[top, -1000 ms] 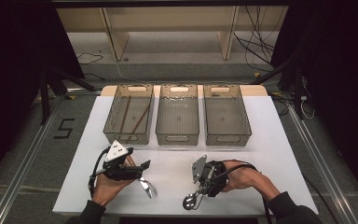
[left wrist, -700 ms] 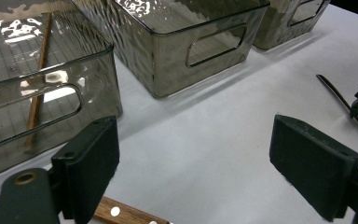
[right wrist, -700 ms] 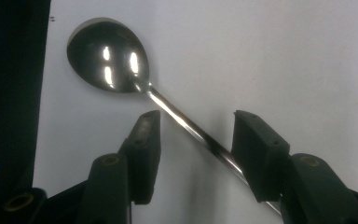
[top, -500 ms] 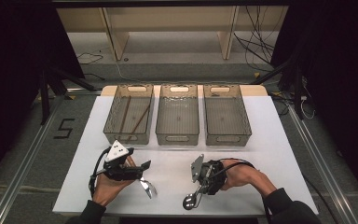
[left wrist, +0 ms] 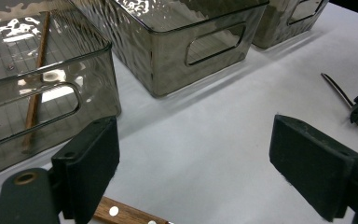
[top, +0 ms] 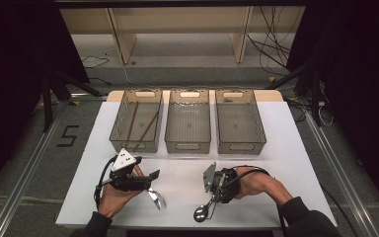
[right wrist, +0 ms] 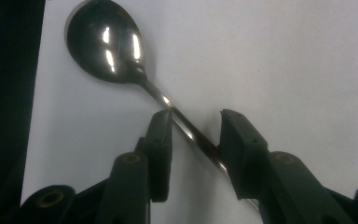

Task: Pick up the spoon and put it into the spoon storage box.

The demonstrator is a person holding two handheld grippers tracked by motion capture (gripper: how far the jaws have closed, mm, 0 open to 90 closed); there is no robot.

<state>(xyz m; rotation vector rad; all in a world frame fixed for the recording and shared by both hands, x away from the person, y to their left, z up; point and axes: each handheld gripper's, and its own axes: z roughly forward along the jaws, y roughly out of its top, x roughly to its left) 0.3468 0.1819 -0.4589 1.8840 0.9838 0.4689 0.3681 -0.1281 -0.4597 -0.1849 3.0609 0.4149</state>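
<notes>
The polished steel spoon (right wrist: 107, 44) is mirror-glossy, throwing bright highlights. Three smoky translucent plastic bins (left wrist: 168, 42) have rippled, shiny walls. A brown wooden handle with pale rivets (left wrist: 126, 214) looks smooth. The white table (top: 276, 163) is matt, as are the black jaws.

The tabletop (top: 286, 148) is plain white. Three bins along its far side are smoky translucent grey with a rippled texture: the left bin (top: 121, 129), the middle bin (top: 171, 127) and the right bin (top: 258, 129). Brown sticks (top: 148, 126) lie in the left one. The spoon (right wrist: 105, 42) is shiny silver. Each claw, left (left wrist: 196, 172) and right (right wrist: 195, 156), is matte black. A brown wooden handle (left wrist: 130, 214) bears pale rivets.
</notes>
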